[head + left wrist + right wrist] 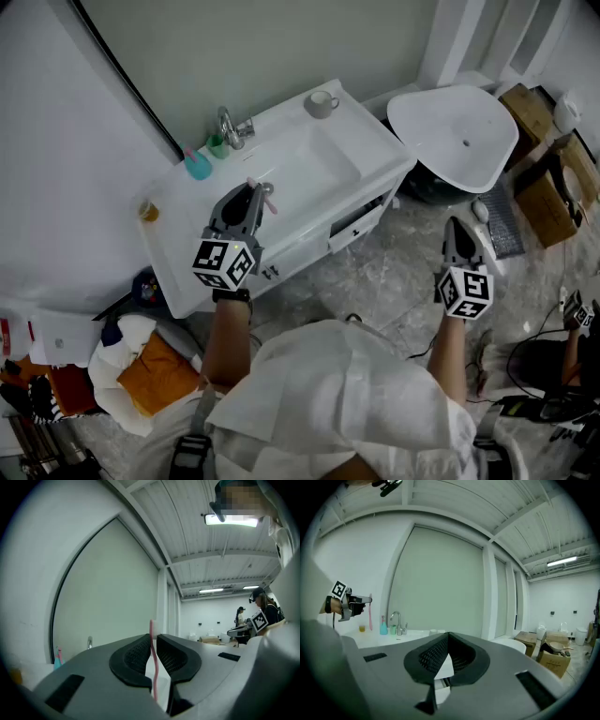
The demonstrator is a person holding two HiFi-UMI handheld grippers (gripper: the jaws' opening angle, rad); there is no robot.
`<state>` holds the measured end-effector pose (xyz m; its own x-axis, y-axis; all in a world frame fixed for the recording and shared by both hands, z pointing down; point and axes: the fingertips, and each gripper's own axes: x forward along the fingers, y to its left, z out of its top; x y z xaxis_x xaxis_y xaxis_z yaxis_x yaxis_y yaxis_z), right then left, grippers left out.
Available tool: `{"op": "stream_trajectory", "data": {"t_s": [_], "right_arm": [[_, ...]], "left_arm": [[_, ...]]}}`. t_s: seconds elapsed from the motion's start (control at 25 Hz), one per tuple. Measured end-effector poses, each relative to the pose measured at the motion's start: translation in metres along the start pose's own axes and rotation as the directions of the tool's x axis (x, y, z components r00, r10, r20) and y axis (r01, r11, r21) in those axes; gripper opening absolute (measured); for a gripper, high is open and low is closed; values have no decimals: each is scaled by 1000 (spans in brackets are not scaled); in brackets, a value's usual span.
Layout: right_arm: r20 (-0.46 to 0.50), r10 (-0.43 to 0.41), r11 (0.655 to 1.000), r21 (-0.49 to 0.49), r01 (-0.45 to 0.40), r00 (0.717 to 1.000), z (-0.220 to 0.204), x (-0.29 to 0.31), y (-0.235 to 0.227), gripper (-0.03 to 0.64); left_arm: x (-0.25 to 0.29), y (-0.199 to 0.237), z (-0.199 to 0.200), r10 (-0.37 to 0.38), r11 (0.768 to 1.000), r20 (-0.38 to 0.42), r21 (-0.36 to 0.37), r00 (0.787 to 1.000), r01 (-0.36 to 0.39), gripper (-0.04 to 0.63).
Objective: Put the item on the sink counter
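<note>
Fig.: I am pinching the pink toothbrush [154,686] in my left gripper [251,190] above the sink counter [370,141], unplaced; right gripper [457,230] is hanging closed, empty.

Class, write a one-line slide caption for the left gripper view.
Left tool shut on a pink toothbrush, its tip standing above the jaws.

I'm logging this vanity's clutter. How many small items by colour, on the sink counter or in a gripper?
White mug: 1
Teal bottle: 1
Green cup: 1
Amber glass: 1
Pink toothbrush, in left gripper: 1
Total: 5
</note>
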<state>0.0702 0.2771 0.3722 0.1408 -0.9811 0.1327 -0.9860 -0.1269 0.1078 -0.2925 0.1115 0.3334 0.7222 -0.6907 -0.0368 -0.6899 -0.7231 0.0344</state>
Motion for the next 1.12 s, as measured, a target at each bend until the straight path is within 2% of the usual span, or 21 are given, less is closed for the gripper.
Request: {"op": "stream_trajectory", "data": {"t_s": [0.24,0.48,1.12], "right_arm": [[4,25,1000,-16,-25,1000,6,3,-47,8],[15,52,998,-37,-51,999,3,3,-71,8],[32,121,993,-8,-121,992,-9,-1,-87,9]], "left_arm": [[27,-37,2,16,1000,-5,-14,1000,-16,51],[38,-62,-4,33,999,0,-28,999,-33,51],[60,-90,-6,27,999,5,-25,1000,-27,51]]}}
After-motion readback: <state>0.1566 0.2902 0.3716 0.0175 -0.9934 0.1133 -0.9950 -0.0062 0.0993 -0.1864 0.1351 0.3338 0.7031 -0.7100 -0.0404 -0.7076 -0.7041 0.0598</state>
